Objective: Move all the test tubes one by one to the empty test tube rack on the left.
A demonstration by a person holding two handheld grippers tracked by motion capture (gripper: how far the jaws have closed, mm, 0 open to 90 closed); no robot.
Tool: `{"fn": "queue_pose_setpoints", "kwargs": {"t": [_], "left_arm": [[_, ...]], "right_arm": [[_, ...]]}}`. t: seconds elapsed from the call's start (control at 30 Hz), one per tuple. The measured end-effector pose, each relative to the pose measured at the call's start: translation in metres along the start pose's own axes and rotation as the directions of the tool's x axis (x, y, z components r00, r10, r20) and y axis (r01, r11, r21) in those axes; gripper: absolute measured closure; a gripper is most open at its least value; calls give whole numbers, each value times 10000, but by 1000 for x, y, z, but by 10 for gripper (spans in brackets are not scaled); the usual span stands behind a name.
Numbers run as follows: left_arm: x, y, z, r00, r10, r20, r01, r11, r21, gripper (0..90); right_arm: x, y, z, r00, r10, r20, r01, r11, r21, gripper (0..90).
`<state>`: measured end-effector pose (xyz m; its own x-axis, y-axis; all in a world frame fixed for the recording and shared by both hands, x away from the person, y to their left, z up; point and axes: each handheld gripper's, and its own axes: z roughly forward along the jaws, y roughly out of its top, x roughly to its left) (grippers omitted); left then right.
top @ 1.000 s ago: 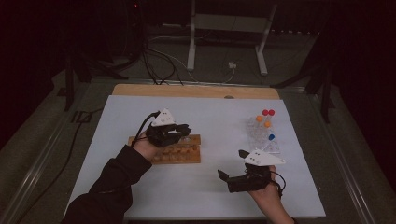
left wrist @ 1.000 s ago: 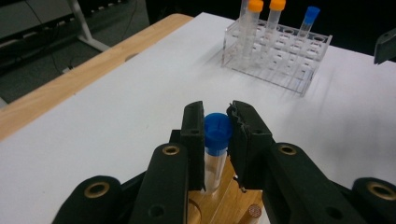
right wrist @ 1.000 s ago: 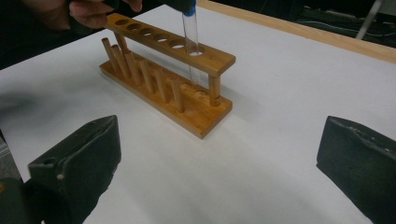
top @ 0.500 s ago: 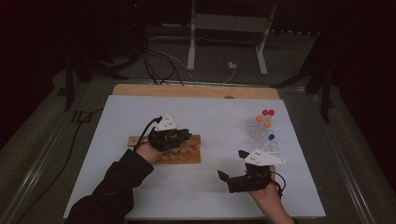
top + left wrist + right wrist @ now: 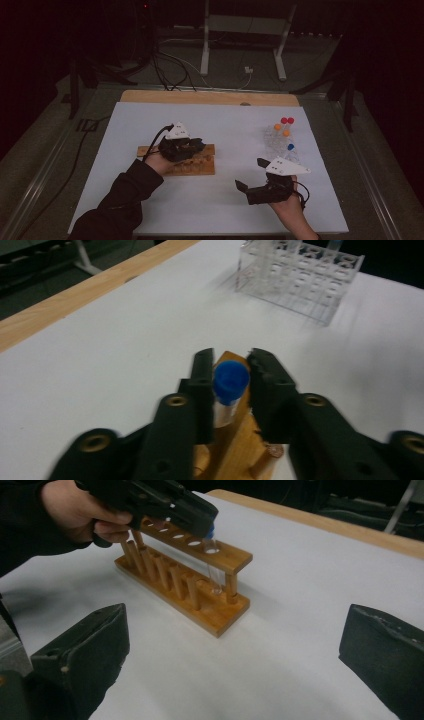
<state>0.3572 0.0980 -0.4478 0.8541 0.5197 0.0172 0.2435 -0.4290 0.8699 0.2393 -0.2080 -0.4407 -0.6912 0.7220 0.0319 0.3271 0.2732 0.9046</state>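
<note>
left gripper (image 5: 228,371): jaws just eased apart around blue-capped tube (image 5: 230,385) in wooden rack (image 5: 197,161), frame centre | right gripper (image 5: 252,175): stayed wide, empty

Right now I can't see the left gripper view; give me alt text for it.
The left gripper straddles a blue-capped tube seated in the wooden rack, its jaws just opening with a gap on each side. Beyond, a clear plastic rack stands on the white table.

Blue-capped tube (image 5: 230,390) upright in wooden rack (image 5: 200,575) end hole.
</note>
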Motion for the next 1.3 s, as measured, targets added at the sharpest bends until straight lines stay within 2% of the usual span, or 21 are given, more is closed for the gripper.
{"fn": "queue_pose_setpoints", "kwargs": {"t": [0.1,0.17,0.33,0.47,0.53,0.6,0.77,0.9,1.1,1.13,1.17,1.2,1.23,1.3], "left_arm": [[-2,2,-9,9999,1,128,2,9998,-204,608],[-3,4,-16,9998,-33,195,40,9994,-338,505],[-8,4,-34,9994,67,343,-50,9987,-498,341],[-15,1,-46,9982,108,585,-76,9984,-553,188],[-19,-2,-52,9979,85,645,-47,9982,-590,159],[-23,-6,-56,9967,33,814,16,9982,-605,102],[-31,-20,-64,9952,3,976,62,9977,-669,48],[-38,-30,-69,9941,-19,1083,98,9973,-728,33],[-44,-41,-75,9937,-73,1116,153,9974,-710,33],[-44,-43,-75,9928,-134,1192,221,9971,-724,33],[-44,-44,-76,9929,-180,1173,267,9970,-725,33],[-44,-45,-76,9936,-180,1119,262,9971,-715,33],[-44,-46,-77,9931,-201,1159,285,9971,-710,33],[-43,-48,-78,9934,-278,1116,360,9968,-718,33]], "right_arm": [[-3,4,-4,10000,-58,32,58,9999,-107,0],[-8,8,-7,9999,-12,125,15,9996,-269,0],[-18,16,-16,9991,49,410,-25,9983,-589,0],[-29,24,-22,9979,102,640,-50,9967,-810,0],[-34,27,-25,9954,116,953,-33,9962,-866,0],[-40,29,-27,9944,234,1029,-137,9955,-939,0],[-55,28,-32,9892,509,1377,-391,9954,-873,0],[-69,23,-35,9813,751,1775,-621,9950,-777,0],[-90,16,-45,9600,1075,2585,-911,9931,-744,11],[-96,13,-48,9515,1198,2835,-1015,9917,-783,33],[-96,13,-48,9515,1198,2835,-1015,9917,-783,33],[-103,9,-51,9455,1390,2946,-1223,9897,-745,45],[-103,9,-51,9455,1390,2946,-1223,9897,-745,45],[-109,5,-51,9397,1523,3061,-1387,9881,-660,59]]}}
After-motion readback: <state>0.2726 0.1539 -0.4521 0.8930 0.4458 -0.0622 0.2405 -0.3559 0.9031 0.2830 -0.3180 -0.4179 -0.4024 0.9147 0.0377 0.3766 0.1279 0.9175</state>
